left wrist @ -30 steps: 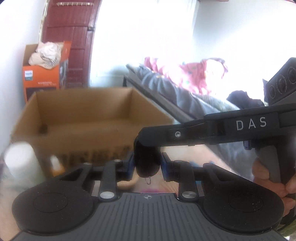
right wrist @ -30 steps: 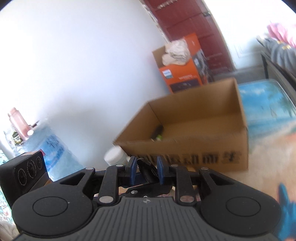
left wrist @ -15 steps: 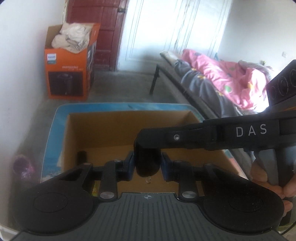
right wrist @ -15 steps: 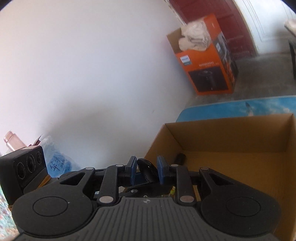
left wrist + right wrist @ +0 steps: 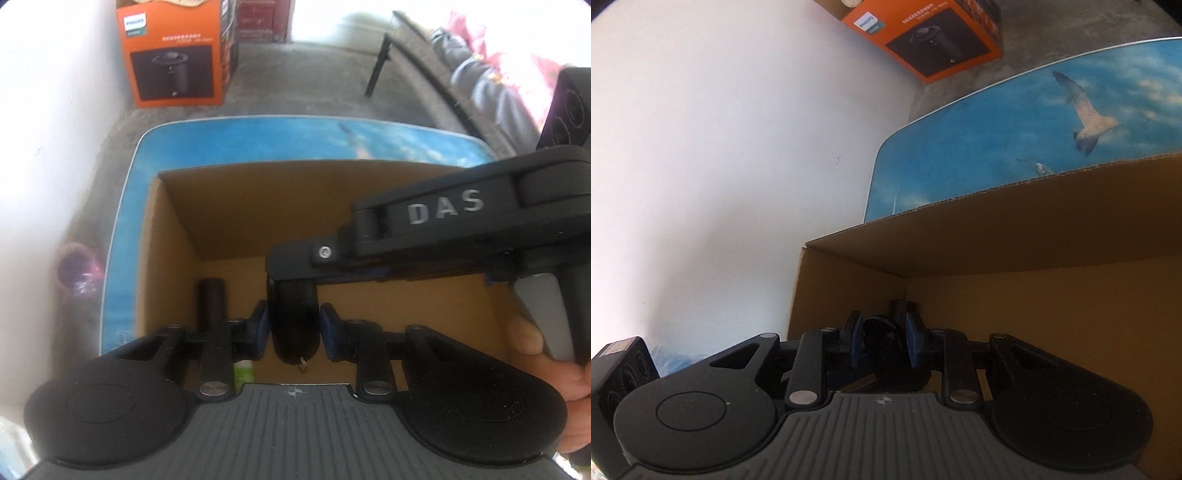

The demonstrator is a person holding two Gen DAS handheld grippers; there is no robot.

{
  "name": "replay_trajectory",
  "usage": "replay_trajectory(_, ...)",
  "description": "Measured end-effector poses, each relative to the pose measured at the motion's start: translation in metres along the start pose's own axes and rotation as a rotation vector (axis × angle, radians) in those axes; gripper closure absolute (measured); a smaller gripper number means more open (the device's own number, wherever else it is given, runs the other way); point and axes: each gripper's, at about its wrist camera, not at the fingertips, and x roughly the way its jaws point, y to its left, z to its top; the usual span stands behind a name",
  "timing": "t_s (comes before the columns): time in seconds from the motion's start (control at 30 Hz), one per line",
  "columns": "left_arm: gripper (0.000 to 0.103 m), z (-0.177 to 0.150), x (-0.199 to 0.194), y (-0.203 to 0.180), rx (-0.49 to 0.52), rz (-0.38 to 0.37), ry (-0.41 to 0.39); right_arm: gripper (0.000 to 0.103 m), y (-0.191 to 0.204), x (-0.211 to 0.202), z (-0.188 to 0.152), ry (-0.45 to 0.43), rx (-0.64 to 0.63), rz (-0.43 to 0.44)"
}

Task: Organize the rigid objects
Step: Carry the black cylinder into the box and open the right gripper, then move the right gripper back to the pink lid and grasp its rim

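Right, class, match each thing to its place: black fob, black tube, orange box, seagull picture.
Things:
1. black fob
2. black tube
3. orange box
4. seagull picture

Places:
A. on the floor by the white wall
B. on the blue tabletop
C. between the left gripper's fingers
D. lying on the bottom of the cardboard box

Pairs: 1-C, 2-D, 3-A, 4-B

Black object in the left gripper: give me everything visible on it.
The black object is smooth, rounded, elongated and looks like hard plastic, with a small metal ring at its near end. It sits between the blue pads of the left gripper, which looks slightly parted, above the open cardboard box. The right gripper's finger covers its far end.
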Motion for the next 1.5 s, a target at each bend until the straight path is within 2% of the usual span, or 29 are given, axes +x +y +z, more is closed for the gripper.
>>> replay_trajectory(0.23, 0.076, 0.004, 0.012, -0.008, 0.055, 0.079, 0.018, 0.075, -0.010, 0.027, 0.007, 0.011, 0.013, -0.074)
replay_trajectory(0.37, 0.076, 0.003, 0.005, -0.005, 0.038, 0.072, -0.010, 0.075, -0.015, 0.034, 0.005, 0.011, 0.028, -0.097)
replay_trajectory(0.53, 0.076, -0.003, -0.025, -0.007, 0.034, 0.057, -0.085, 0.075, -0.007, 0.007, 0.000, -0.044, 0.015, -0.051)
replay_trajectory(0.67, 0.074, -0.019, -0.066, -0.013, 0.048, 0.024, -0.178, 0.075, 0.010, -0.036, -0.017, -0.114, -0.039, 0.005)
replay_trajectory(0.77, 0.072, -0.035, -0.100, -0.018, 0.066, -0.004, -0.254, 0.075, 0.019, -0.075, -0.040, -0.168, -0.081, 0.040)
replay_trajectory(0.93, 0.057, -0.080, -0.150, -0.029, 0.093, -0.100, -0.344, 0.075, 0.032, -0.150, -0.096, -0.256, -0.156, 0.084)
replay_trajectory(1.07, 0.044, -0.120, -0.166, -0.038, 0.126, -0.165, -0.378, 0.074, 0.029, -0.207, -0.148, -0.322, -0.189, 0.115)
replay_trajectory(1.17, 0.038, -0.153, -0.162, -0.045, 0.132, -0.188, -0.378, 0.074, 0.018, -0.237, -0.186, -0.368, -0.199, 0.095)
replay_trajectory(1.33, 0.034, -0.197, -0.142, -0.073, 0.215, -0.243, -0.341, 0.074, -0.004, -0.247, -0.245, -0.409, -0.194, -0.022)
replay_trajectory(1.5, 0.033, -0.225, -0.108, -0.098, 0.257, -0.305, -0.235, 0.074, -0.029, -0.209, -0.287, -0.358, -0.167, -0.154)
